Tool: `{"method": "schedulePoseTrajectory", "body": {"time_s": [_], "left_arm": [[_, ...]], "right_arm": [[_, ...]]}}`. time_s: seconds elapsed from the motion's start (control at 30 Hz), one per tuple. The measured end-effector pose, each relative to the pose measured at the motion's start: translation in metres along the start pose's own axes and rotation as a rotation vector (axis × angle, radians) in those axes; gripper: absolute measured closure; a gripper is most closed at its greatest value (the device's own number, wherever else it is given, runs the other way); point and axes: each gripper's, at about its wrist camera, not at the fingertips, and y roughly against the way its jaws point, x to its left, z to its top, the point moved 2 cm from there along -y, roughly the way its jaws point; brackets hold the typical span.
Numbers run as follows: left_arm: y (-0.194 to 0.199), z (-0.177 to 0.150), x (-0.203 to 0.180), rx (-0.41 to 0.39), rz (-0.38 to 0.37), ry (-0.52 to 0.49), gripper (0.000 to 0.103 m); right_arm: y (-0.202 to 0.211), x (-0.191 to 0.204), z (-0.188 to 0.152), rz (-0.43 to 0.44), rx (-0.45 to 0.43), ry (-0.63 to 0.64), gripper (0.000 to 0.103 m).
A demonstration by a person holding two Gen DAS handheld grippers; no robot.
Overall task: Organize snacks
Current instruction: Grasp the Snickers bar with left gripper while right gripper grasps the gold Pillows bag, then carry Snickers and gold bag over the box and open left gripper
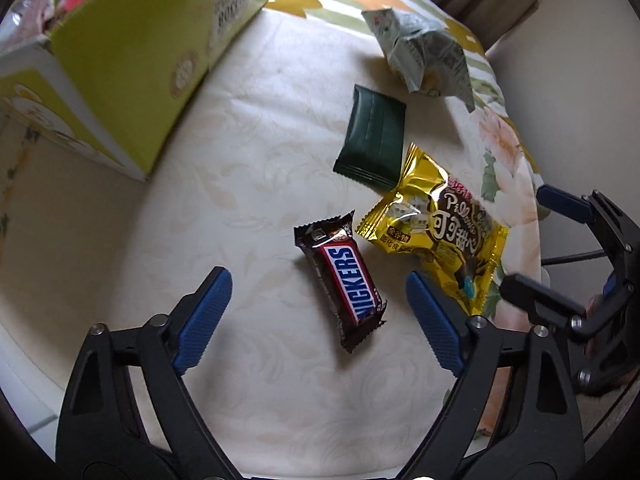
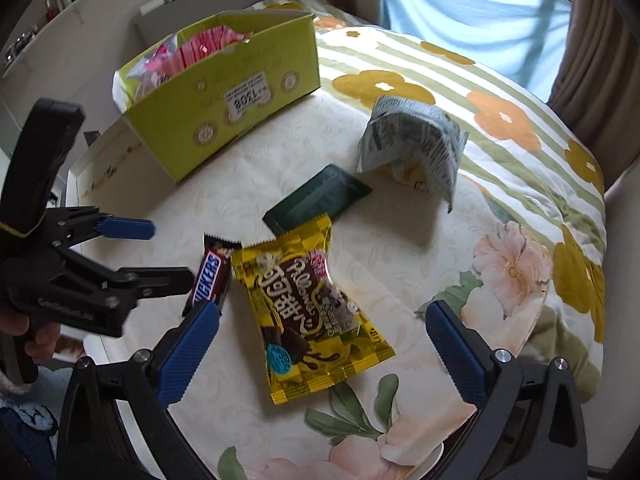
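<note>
Snickers bar (image 1: 343, 280) brown/red/blue | pillow snack bag (image 2: 308, 312) gold-yellow | flat packet (image 1: 372, 144) dark green | box (image 2: 224, 96) lime-green | tablecloth (image 2: 400, 264) cream, floral

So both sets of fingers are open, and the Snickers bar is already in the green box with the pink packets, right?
Not quite. The Snickers bar lies on the table, outside the green box; the left wrist view shows it between the open left fingers. The right fingers are open too.

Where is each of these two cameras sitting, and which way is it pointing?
Left wrist view: on the left gripper, looking down at the Snickers bar; the right gripper shows at right.
Right wrist view: on the right gripper, facing the yellow snack bag; the left gripper shows at left.
Shared: both snacks, green packet, yellow-green box.
</note>
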Motion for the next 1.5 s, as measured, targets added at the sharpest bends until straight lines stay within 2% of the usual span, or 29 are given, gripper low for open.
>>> {"method": "schedulePoseTrajectory", "body": {"time_s": [0.1,0.27,0.37,0.43,0.53,0.7,0.93,1.23,1.27,1.3,1.37,1.5], "left_arm": [[-0.013,-0.002,-0.004,0.014,0.013,0.002,0.028],[-0.02,-0.005,-0.017,0.01,0.038,-0.036,0.036],[-0.02,-0.007,-0.022,0.003,0.087,-0.063,0.05],[-0.019,-0.007,-0.023,0.001,0.091,-0.073,0.062],[-0.021,-0.005,-0.027,0.005,0.091,-0.091,0.07],[-0.022,-0.003,-0.028,0.015,0.079,-0.09,0.071],[-0.015,-0.004,-0.013,0.022,0.075,-0.054,0.076],[-0.004,-0.003,-0.001,0.009,0.061,-0.019,0.077],[-0.002,-0.003,-0.001,0.007,0.059,-0.017,0.077],[0.0,-0.003,0.0,0.004,0.056,-0.017,0.077],[0.005,-0.003,0.001,-0.002,0.05,-0.016,0.077],[0.014,-0.003,0.004,-0.008,0.04,-0.012,0.077]], "right_arm": [[-0.01,-0.001,-0.007,0.008,0.02,0.013,0.0],[-0.02,0.003,-0.014,0.011,0.03,0.047,0.0],[-0.03,0.006,-0.016,0.001,0.051,0.081,0.0],[-0.034,0.009,-0.016,0.0,0.053,0.095,0.0],[-0.036,0.01,-0.015,0.003,0.049,0.097,0.0],[-0.042,0.016,-0.012,-0.035,0.063,0.143,0.0],[-0.056,0.025,-0.004,-0.027,0.085,0.176,0.0],[-0.067,0.025,0.004,-0.015,0.08,0.184,0.0],[-0.067,0.025,0.005,-0.008,0.079,0.179,0.004],[-0.069,0.025,0.006,0.0,0.08,0.174,0.013],[-0.075,0.026,0.009,0.0,0.095,0.161,0.025],[-0.076,0.026,0.008,-0.006,0.116,0.149,0.034]]}}
